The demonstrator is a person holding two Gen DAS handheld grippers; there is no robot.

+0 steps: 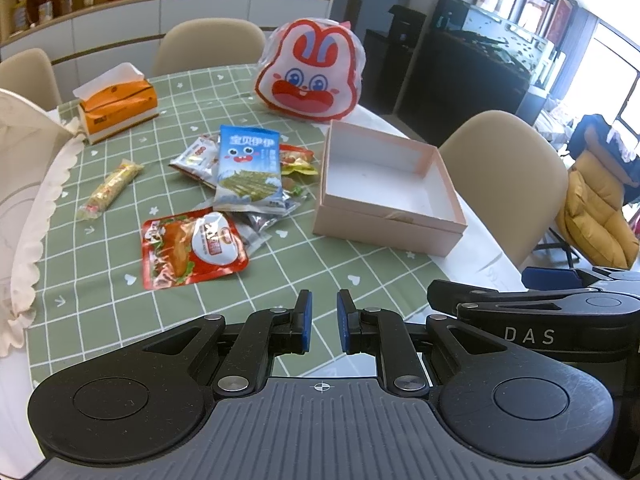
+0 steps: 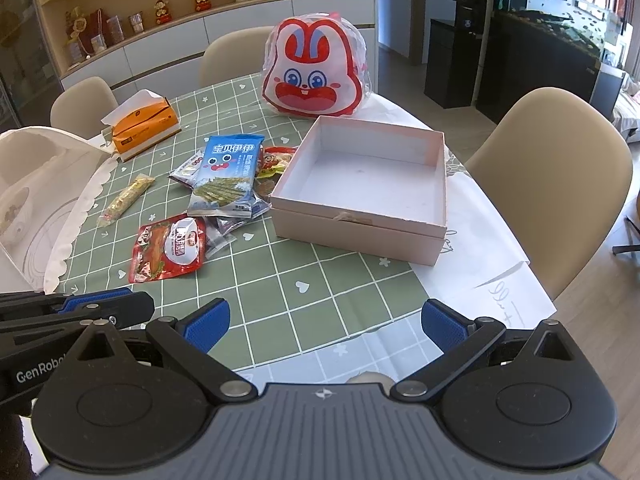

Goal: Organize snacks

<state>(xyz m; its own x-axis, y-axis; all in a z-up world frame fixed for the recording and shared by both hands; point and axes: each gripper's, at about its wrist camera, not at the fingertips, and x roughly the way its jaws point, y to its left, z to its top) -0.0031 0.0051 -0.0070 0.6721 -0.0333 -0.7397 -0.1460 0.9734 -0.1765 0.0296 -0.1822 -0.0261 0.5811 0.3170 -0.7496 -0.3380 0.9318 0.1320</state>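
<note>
Nothing is packed yet: your open pink cardboard box (image 2: 360, 184) sits empty mid-counter, foil snack packets (image 2: 224, 184) piled beside it. Left claw (image 1: 324, 320) closed empty, right claw (image 2: 325, 326) wide open.

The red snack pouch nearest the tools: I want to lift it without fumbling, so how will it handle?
The red snack pouch lies flat with a glossy film, so it is probably slippery and hard to get under. It looks thin and floppy, likely sagging if pinched by one edge. It seems light, so a push would probably slide it across the tablecloth.
</note>
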